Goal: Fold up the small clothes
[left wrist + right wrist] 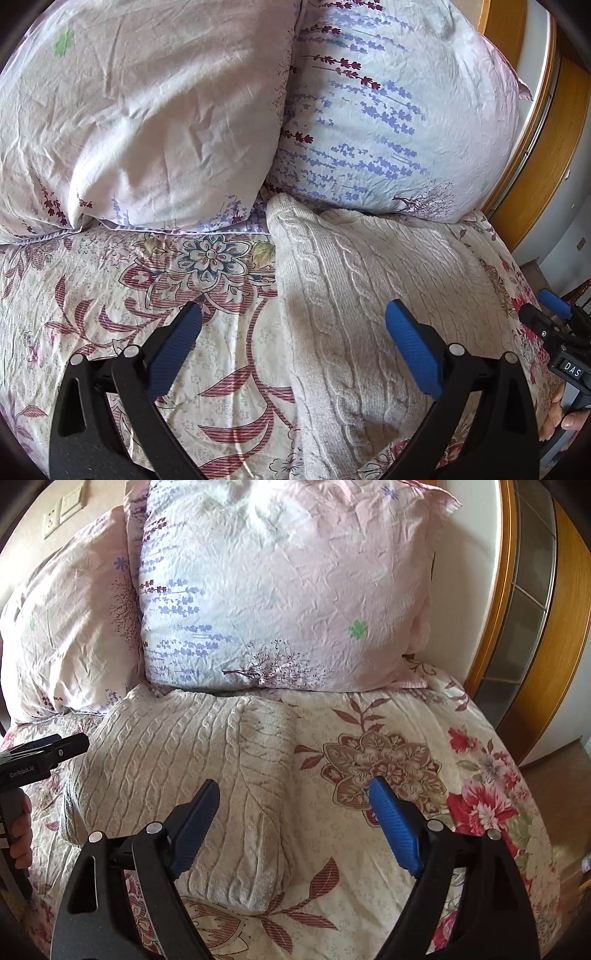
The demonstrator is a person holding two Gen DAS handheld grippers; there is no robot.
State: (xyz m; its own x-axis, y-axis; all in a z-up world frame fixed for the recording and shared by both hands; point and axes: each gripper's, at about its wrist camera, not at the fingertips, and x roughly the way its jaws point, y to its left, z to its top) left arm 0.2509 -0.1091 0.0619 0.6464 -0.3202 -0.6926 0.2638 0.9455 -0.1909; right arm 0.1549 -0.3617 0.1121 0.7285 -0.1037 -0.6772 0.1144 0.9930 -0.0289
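A cream cable-knit sweater [369, 295] lies folded into a rectangle on the floral bedspread [110, 295], its far edge against the pillows. It also shows in the right wrist view [192, 760]. My left gripper [293, 314] is open and empty, hovering over the sweater's left edge. My right gripper [295, 790] is open and empty, hovering over the sweater's right edge. The right gripper also shows at the far right of the left wrist view [554, 317], and the left gripper at the left edge of the right wrist view [44, 757].
Two floral pillows [129, 122] [388, 110] stand at the head of the bed; they also show in the right wrist view [280, 590]. A wooden-framed panel [532, 609] runs along the right side. The bedspread [406, 775] extends right of the sweater.
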